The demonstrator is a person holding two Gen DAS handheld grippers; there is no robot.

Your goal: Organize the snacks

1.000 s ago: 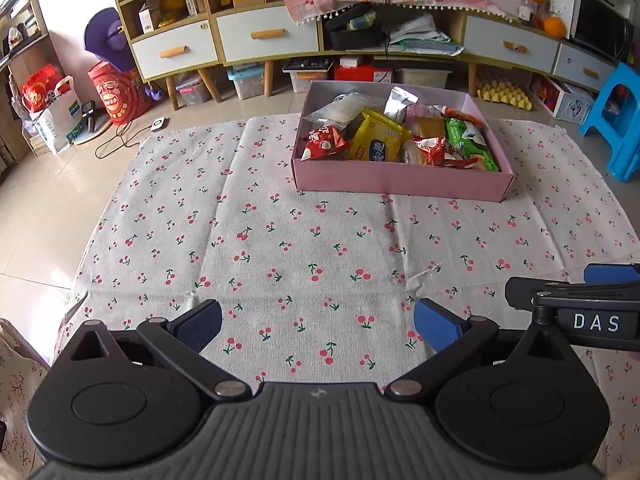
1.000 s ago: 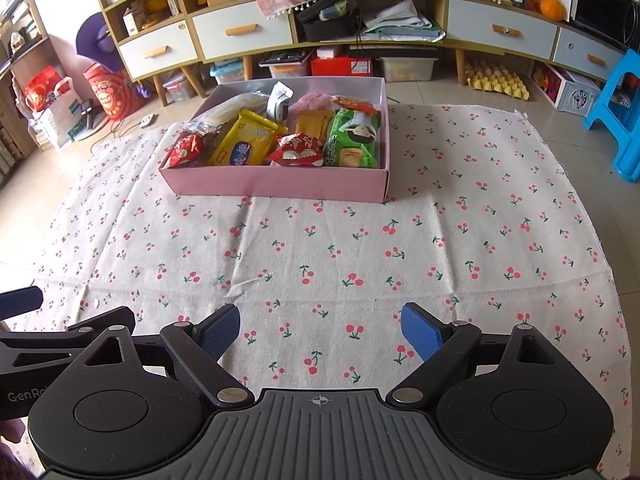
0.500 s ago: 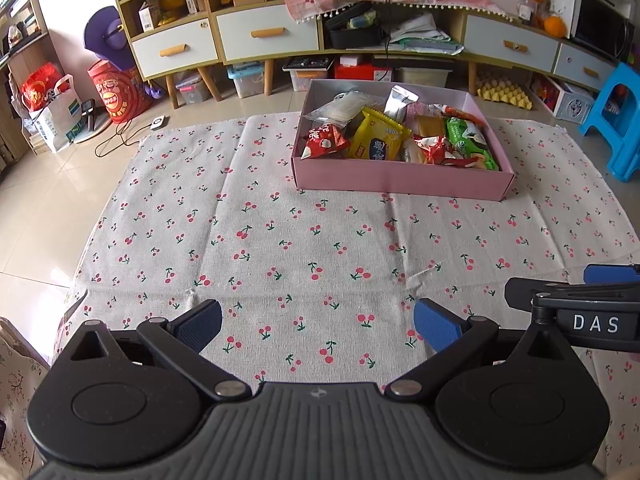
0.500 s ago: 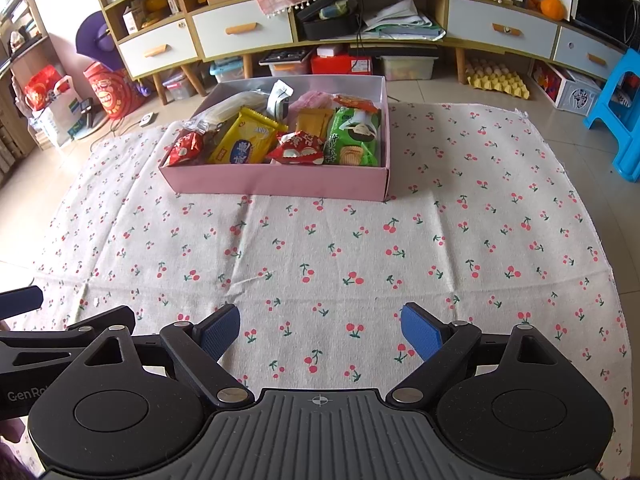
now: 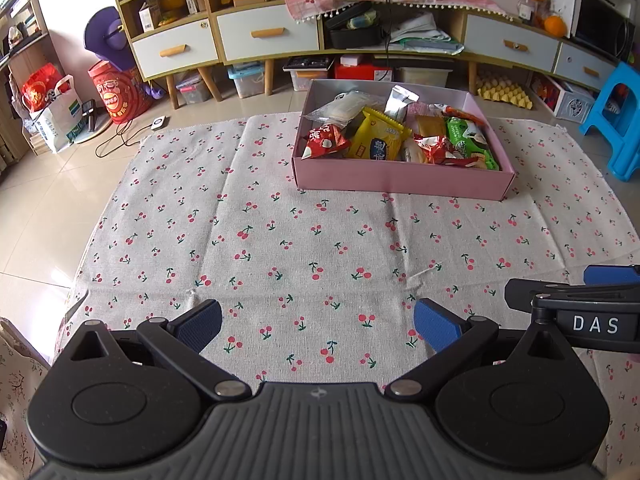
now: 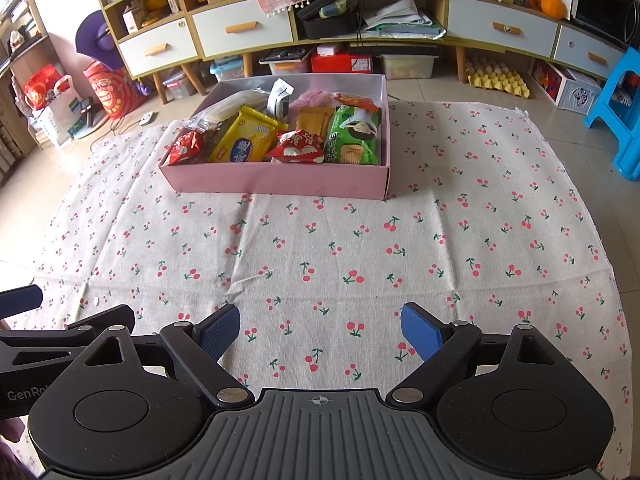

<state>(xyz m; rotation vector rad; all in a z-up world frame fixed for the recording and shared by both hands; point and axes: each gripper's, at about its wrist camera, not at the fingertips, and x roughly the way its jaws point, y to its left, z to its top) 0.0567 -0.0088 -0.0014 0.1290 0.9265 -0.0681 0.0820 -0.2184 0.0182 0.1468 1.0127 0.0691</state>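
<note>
On cherry-print cloth [image 5: 320, 240], both tongs released, empty; crinkly snack packets [image 6: 248, 140] in shallow pink cardboard box [image 6: 280, 178] may slip or crush.

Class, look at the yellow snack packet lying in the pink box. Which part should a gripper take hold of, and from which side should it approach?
Probably the far, crimped end of the yellow foil snack packet, approached from above. It lies tilted on the other snacks in the shallow pink cardboard box, its far end highest and clear. The box's near wall blocks a low approach, and a red wrapped snack crowds its right edge. Both the right gripper and the left gripper have open, empty jaws.
</note>
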